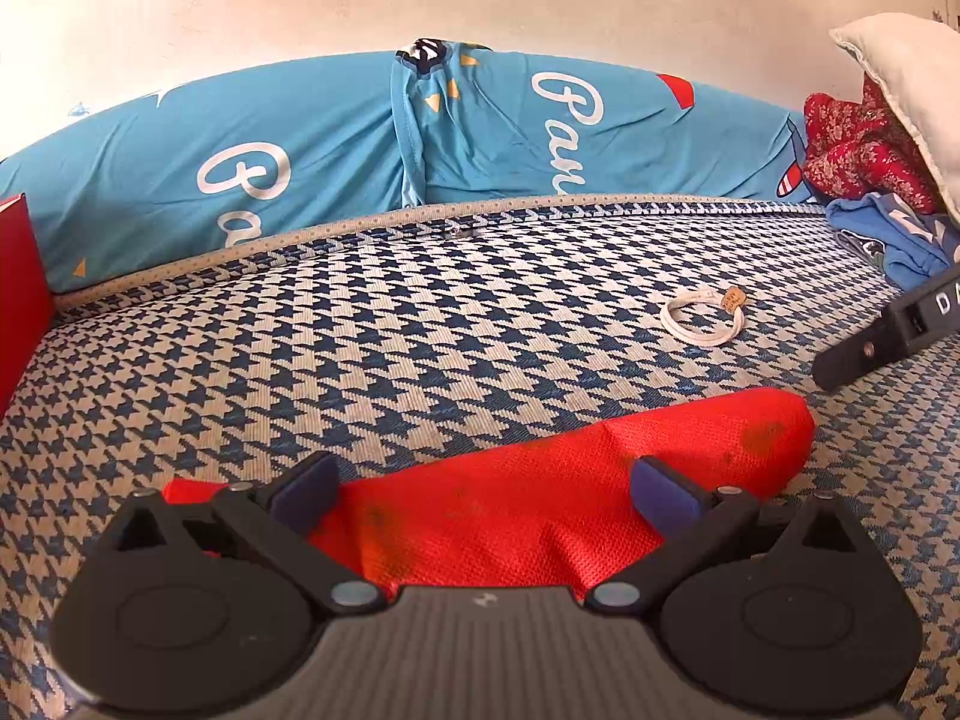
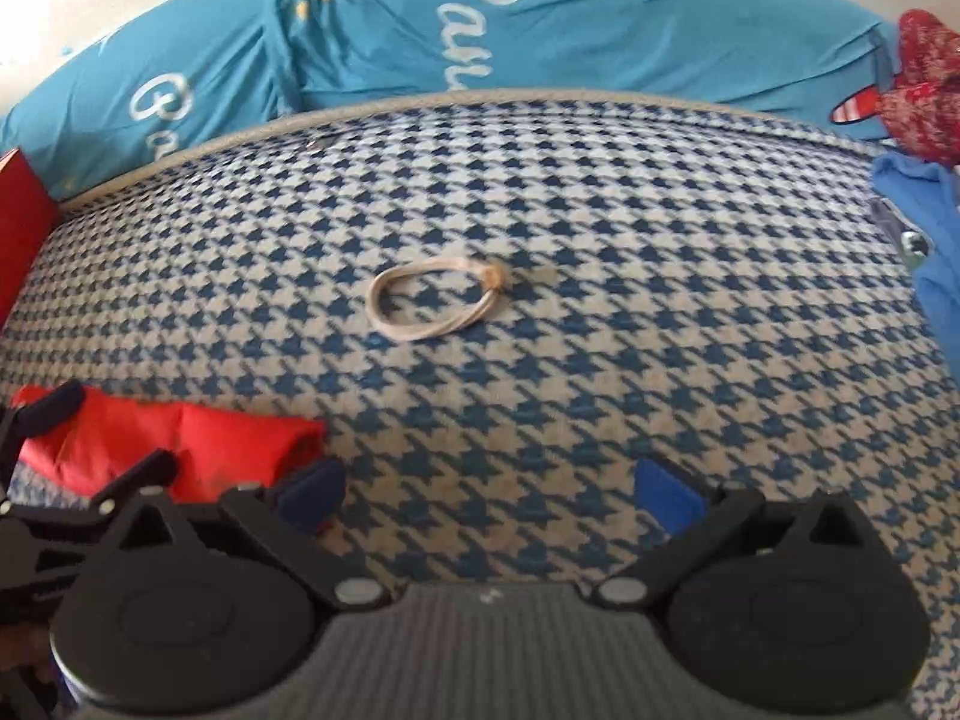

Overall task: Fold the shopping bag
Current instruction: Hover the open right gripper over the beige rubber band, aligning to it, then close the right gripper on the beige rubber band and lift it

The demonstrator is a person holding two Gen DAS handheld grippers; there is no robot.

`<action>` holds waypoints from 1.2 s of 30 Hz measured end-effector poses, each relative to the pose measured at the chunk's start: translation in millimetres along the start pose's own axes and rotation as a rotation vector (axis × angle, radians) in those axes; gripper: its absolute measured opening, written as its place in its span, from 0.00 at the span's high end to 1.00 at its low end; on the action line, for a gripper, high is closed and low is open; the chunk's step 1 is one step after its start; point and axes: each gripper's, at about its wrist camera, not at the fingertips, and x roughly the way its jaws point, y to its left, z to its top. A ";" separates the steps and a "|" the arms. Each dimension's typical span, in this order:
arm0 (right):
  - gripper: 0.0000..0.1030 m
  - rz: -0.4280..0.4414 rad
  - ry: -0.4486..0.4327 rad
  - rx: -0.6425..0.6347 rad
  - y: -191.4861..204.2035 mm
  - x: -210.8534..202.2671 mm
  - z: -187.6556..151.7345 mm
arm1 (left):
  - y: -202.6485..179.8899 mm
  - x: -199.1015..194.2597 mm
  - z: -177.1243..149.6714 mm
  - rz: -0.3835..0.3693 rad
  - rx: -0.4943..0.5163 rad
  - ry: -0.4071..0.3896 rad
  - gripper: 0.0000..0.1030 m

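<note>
Item: red shopping bag (image 1: pixel 570 480), woven mesh-textured cloth, already gathered into a compact, creased bundle lying on the houndstooth mattress (image 1: pixel 420 330). Position: directly between and under the spread fingers of the left gripper (image 1: pixel 483 495), which stand wide open and hold nothing; in the right wrist view the same bag (image 2: pixel 198 444) sits off beyond the left finger (image 2: pixel 309 495) of the right gripper (image 2: pixel 489 495), also wide open and empty over bare mattress. Handling, by my judgement: light, limp, no stiffness; it should slump and spring open unless pinned, and single layers may slip out of the pads. Dark smudges mark the top face. Best hold: the thick folded edge at the far right end, pinching all layers together. Nearby: a pale elastic band (image 2: pixel 435 300) ahead of the right fingers, well apart from the bag; blue bedding (image 1: pixel 300 150) beyond.
</note>
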 end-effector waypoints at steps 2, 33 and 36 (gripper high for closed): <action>0.07 0.010 -0.043 -0.022 5.0 -5.0 0.0 | -0.5 0.0 -0.3 0.000 0.000 0.000 0.00; 0.04 -0.029 -0.093 0.028 -6.6 21.5 9.8 | -2.4 0.9 -1.9 0.004 0.000 -0.002 0.00; 0.28 -0.063 -0.141 -0.003 -4.4 20.9 12.5 | -2.7 1.1 -2.3 0.004 0.000 -0.002 0.00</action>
